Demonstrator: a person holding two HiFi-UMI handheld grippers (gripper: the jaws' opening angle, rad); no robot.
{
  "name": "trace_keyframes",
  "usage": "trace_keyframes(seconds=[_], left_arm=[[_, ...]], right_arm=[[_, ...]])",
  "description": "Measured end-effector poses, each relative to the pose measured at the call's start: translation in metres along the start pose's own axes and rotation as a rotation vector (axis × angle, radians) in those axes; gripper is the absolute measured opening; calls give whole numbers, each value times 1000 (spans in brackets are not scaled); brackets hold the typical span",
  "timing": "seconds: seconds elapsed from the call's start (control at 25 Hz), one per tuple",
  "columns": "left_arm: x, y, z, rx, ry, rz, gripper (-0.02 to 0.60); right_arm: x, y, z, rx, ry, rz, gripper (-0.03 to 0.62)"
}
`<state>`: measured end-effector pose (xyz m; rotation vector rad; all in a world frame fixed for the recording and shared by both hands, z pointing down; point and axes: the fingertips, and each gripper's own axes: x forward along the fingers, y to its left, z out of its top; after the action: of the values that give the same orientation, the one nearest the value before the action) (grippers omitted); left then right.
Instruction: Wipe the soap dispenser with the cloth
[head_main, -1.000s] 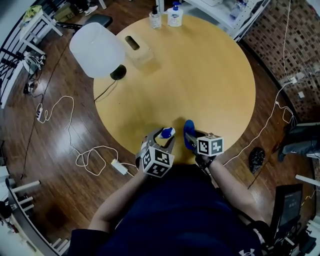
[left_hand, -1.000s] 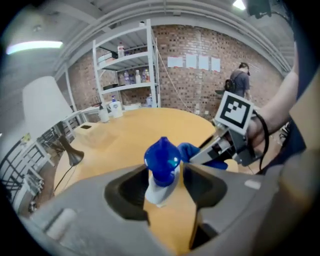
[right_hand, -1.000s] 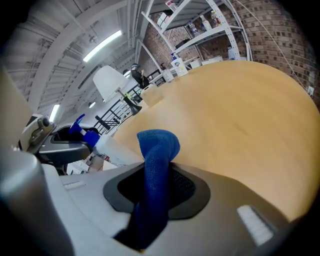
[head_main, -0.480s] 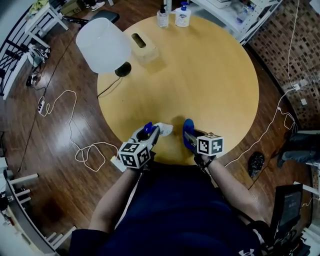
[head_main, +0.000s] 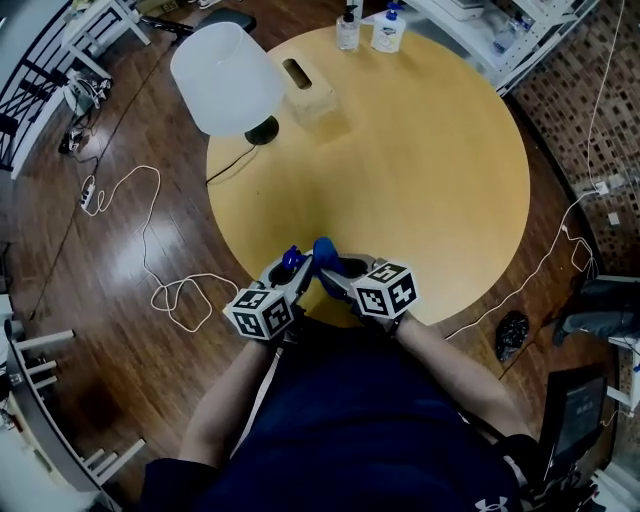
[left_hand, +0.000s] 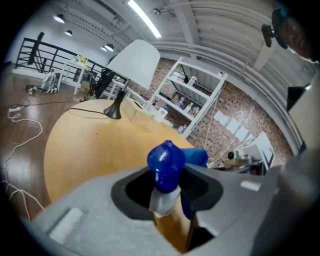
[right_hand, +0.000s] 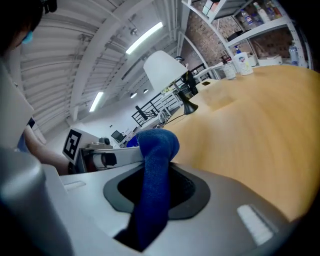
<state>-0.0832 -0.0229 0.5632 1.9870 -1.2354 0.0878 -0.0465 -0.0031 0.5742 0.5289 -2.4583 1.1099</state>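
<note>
Wiping looks about to begin: left gripper (head_main: 290, 270), jaws just closed, clamps the soap dispenser (left_hand: 166, 162) below its pump head over the table's (head_main: 400, 150) near edge; right gripper (head_main: 335, 272) pinches the cloth (right_hand: 152, 185) just beside it; next, I judge, press cloth against bottle and rub

The head view looks steeply down from above the person onto the round table (head_main: 420, 150) and floor. Each gripper view sits close behind its own jaws, looking low across the tabletop. Both share the lamp (head_main: 225, 80) and far shelves (head_main: 520, 30).
</note>
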Motion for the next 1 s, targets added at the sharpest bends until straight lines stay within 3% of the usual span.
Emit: trace_keyframes(seconds=[0.28,0.44,0.56,0.68,0.76,0.88,1.0], left_arm=[[4,-3,1,52,-10,-13,145],[3,-15,3,122,8,-41,144],[4,-24,3,172,23,-53,144],[4,-31,-2,228,32,-67,144],[4,-34,-9,250,35,-79,144],[3,-36,-8,243,27,-72,144],[2,-34,-5,211,14,-68,146]], right_arm=[[-6,-60,-60,180,130,-93,104],[-15,-84,-89,272,220,-130,105],[-24,-84,-63,303,153,-110,106],[-29,-61,-4,320,-17,11,106],[-27,-44,22,311,-74,94,106],[-16,-36,18,318,-46,142,106],[-12,-61,-19,384,23,72,104]])
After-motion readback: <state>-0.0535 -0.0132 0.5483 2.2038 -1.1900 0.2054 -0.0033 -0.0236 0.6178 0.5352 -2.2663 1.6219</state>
